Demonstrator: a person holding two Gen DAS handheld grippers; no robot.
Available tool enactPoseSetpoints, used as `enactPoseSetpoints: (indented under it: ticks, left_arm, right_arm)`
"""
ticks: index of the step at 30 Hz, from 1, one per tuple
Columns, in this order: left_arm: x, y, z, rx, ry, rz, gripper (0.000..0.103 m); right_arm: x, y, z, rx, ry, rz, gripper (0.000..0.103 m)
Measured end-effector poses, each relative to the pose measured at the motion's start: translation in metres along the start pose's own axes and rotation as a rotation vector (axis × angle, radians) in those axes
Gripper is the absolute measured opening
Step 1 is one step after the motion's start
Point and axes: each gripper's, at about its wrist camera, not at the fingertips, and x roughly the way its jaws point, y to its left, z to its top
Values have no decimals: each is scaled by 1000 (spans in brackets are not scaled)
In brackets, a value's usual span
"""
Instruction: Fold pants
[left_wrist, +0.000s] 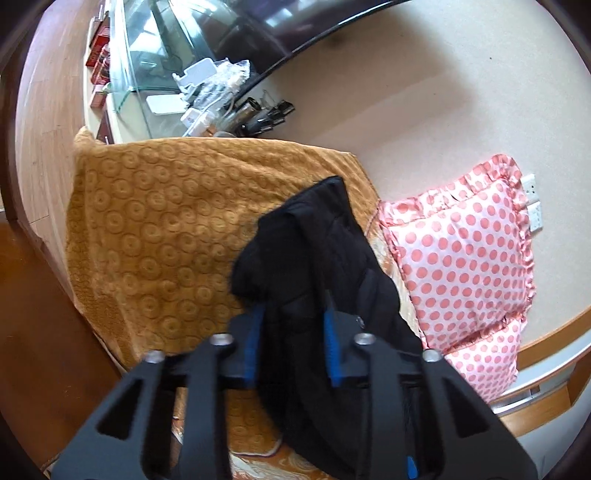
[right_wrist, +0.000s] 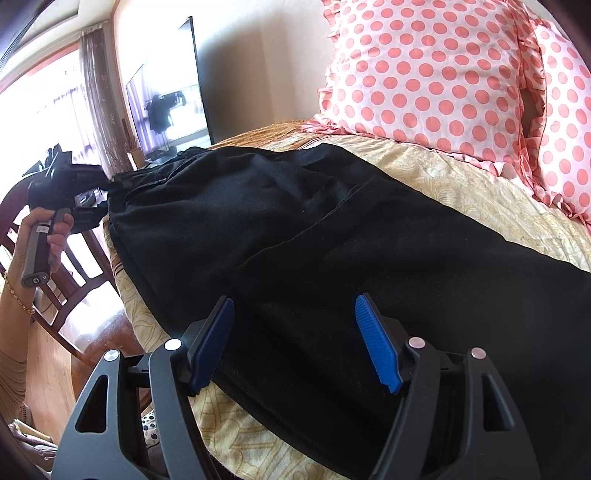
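Right tongs (right_wrist: 295, 339) nearest me, blue pads spread wide, nothing pinched; they hover just over the black pants (right_wrist: 314, 229) near the bed's (right_wrist: 461, 192) near edge, one pad at the fabric's border, the other over the cloth. Whether the pads touch the fabric I cannot tell. Pants lie stretched lengthwise along the bed on the pale yellow cover, legs seemingly laid one beside or over the other, a seam line running down the middle. Farther off, at the bed's left end, my left tongs (right_wrist: 90, 214) are clenched on an end of the pants, which looks like the waistband; my left hand (right_wrist: 44, 236) grips the handle there, beyond the mattress corner. The left wrist view confirms it: pads drawn in on a thick bunch of black cloth (left_wrist: 317, 258) between them, the fabric lifted and trailing away over the orange towel-like spread (left_wrist: 155, 229). Past that, polka-dot pillows (right_wrist: 424, 74) along the far side by the wall. Progress, by my judgement: early. Pants are laid out and one end is taken up, but no crosswise fold shows yet. Left to do: carry the held end over, flatten, fold again.
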Motion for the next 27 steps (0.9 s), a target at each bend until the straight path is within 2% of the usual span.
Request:
enactPoseSetpoints:
  ticks: [2,7,10,13,18,20,23,27]
  left_arm:
    - [-1,-2,-1,23,-10,4,18]
    - [-13,-39,-9,183,-82,14,15]
    - [-23,-77,-22,305,-112,-32,14]
    - [-30,-122,-44,434,-107,-104,14]
    - [-27,-203,-94,598,-26,-281,14]
    - [-21,-228,-114,652,14,-330,14]
    - [-3,-273,-155,743,99,-398,14]
    - [24,-309,-199,790,210,-465,14]
  right_arm:
    - [-2,-2,-1,7,-8,0,70]
    - [-14,-10,-5,43,-42,5,70]
    - [-26,-20,-11,68,-69,-1,70]
    - [-40,-32,-17,99,-89,-19,70]
    - [-73,-57,-31,161,-136,-62,71]
    - [-85,-65,-38,185,-153,-86,76]
    - [-112,-84,-53,240,-185,-142,76]
    - [-145,-110,-75,334,-230,-210,76]
